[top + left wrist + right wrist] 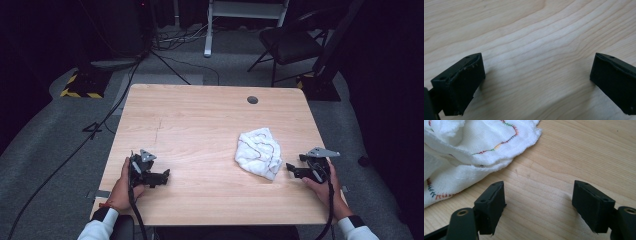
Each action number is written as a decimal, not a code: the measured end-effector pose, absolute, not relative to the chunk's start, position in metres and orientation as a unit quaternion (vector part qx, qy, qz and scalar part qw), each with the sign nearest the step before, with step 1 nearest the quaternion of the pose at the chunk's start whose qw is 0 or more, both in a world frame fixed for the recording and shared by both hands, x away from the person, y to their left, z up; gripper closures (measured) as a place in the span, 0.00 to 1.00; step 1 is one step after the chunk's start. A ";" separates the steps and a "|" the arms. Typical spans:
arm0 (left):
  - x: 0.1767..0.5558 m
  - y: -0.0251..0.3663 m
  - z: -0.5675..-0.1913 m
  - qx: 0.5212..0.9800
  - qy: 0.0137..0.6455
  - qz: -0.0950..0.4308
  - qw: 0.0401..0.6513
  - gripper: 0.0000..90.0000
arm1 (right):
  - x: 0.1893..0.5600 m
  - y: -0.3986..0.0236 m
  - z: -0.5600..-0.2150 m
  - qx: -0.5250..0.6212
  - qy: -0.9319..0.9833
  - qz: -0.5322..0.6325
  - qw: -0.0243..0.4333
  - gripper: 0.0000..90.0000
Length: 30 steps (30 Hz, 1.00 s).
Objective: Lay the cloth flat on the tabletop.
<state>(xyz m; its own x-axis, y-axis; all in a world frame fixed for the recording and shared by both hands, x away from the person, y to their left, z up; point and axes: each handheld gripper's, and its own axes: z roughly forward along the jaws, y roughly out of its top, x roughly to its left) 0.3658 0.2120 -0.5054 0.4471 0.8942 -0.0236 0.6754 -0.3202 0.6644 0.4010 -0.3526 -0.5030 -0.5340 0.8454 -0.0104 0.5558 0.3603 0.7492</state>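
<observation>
Both forearms enter from the bottom edge of the high view, white sleeves at the wrists. Left hand (121, 189) wraps the left claw (165, 176) low over the bench near its left front, nose pointing inward toward the middle. Its own view: jaws spread wide apart, nothing between them. Right hand (324, 186) grips the right claw (289, 168) near the right front edge, nose pointing inward too. Jaws parted wide, gap empty, pads clear of everything. Grey three-cornered plate sits on top of each claw; a cable trails back along each wrist.
</observation>
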 end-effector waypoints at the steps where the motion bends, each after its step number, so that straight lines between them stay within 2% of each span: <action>1: 0.368 0.210 -0.505 0.799 0.485 0.175 0.310 0.00 | 0.401 -0.352 -0.503 0.437 0.801 0.357 0.201 0.30; 5: 0.370 0.200 -0.505 0.834 0.424 0.158 0.317 0.00 | 0.402 -0.345 -0.503 0.425 0.806 0.355 0.210 0.29; 12: 0.378 0.184 -0.505 0.865 0.357 0.126 0.329 0.00 | 0.407 -0.331 -0.502 0.409 0.816 0.356 0.199 0.28; 23: 0.382 0.175 -0.505 0.872 0.340 0.119 0.333 0.00 | 0.424 -0.299 -0.501 0.369 0.839 0.363 0.168 0.30; 30: 0.390 0.154 -0.504 0.881 0.316 0.110 0.335 0.00 | 0.420 -0.270 -0.500 0.327 0.854 0.363 0.177 0.34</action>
